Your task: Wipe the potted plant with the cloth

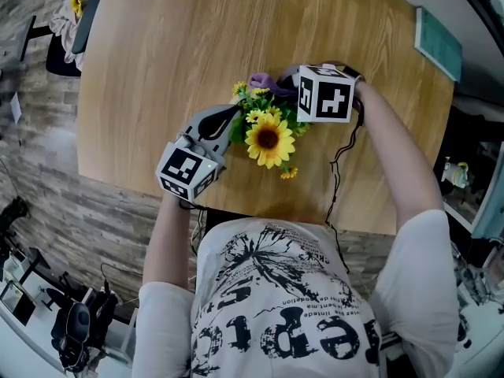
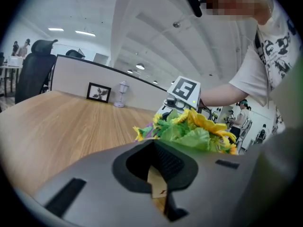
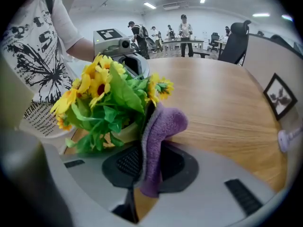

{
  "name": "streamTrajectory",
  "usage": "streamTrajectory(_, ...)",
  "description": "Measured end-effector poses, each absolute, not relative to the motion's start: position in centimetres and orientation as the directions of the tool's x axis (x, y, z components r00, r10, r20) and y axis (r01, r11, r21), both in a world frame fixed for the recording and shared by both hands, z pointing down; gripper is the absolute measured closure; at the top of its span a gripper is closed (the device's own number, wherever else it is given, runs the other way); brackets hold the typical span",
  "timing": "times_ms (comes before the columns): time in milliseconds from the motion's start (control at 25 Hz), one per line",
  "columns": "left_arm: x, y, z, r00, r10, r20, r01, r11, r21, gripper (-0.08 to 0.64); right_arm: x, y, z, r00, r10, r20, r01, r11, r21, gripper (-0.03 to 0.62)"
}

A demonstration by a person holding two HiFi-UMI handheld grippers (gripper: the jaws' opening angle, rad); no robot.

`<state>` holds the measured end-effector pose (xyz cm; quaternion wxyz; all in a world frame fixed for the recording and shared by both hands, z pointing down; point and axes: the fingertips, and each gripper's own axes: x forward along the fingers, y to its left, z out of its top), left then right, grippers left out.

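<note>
- The plant (image 1: 268, 136), yellow sunflowers over green leaves, stands on the wooden bench (image 1: 173, 53).
- Its cream pot (image 3: 124, 132) shows only in part, under the leaves.
- The right gripper (image 3: 150, 150) sits at the plant's far side from the person, angled steeply down. Its jaws are clamped on the purple cloth (image 3: 158, 126).
- The cloth rises out of those jaws and folds over at the top. Its grey edge lies against the plant's leaves.
- The left gripper (image 1: 235, 116) is at the plant's left side, with its tip in among the outer leaves. Its jaws are closed together.
- A cream sliver with a red mark shows in the slit between the left jaws. Whether it is pinched there or only seen through the slit cannot be told.
- The person leans over the plant from the near side, one arm on either side of it.
- A framed picture (image 2: 98, 92) stands on the bench well beyond the plant.
</note>
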<state>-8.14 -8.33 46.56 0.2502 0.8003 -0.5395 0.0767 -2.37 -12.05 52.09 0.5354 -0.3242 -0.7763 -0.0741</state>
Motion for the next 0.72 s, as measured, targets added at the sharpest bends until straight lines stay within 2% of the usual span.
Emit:
streamTrajectory(440,-8.2,-8.1,46.6,0.387,-0.842,0.375,-0.909,-0.28,0.309,0.557,1.2,-11.2,52.2,-0.277,0.417,0.865,0.447,0.853,-0.268,0.517)
streamTrajectory(720,-8.2,-8.1,46.7,0.345,-0.856,0.385,-0.929,-0.251,0.273,0.557,3.9,-10.4,52.1,-0.253,0.403,0.88,0.412,0.867,-0.279,0.517)
